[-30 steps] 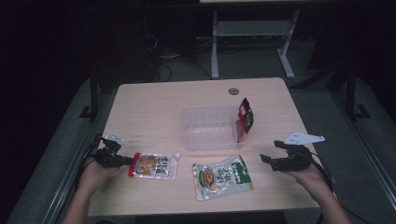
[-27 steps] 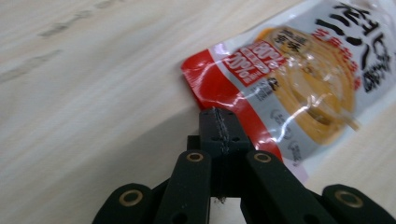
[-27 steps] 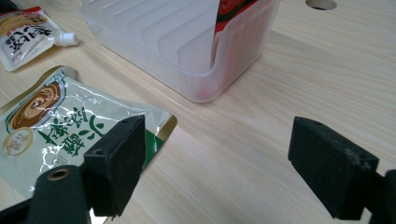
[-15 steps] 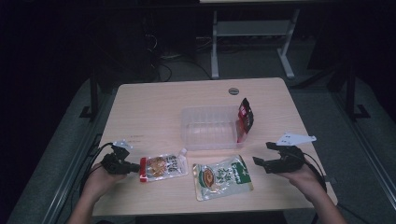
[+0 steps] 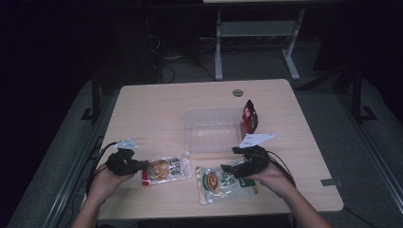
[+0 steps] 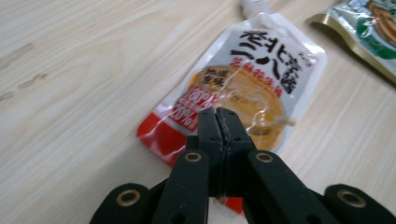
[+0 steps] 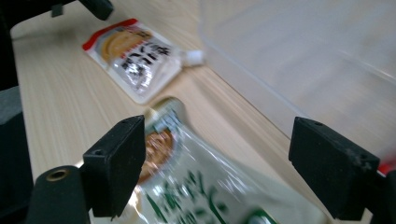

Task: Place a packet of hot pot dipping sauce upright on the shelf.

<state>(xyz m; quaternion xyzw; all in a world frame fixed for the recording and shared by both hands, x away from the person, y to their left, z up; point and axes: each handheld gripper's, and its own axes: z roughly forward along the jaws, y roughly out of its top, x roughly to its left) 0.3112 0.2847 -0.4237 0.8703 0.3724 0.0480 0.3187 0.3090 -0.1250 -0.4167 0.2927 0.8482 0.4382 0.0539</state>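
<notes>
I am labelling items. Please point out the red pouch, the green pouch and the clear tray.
red pouch (image 6: 252, 70), left gripper view, printed front.
green pouch (image 5: 223, 183), high view, its middle.
clear tray (image 5: 209, 142), high view, near wall.

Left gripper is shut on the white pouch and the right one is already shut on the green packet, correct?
Not quite. The left gripper is shut on the white pouch, but the right gripper is open: the right gripper view shows its jaws standing wide apart over the green packet, not pressing it.
</notes>
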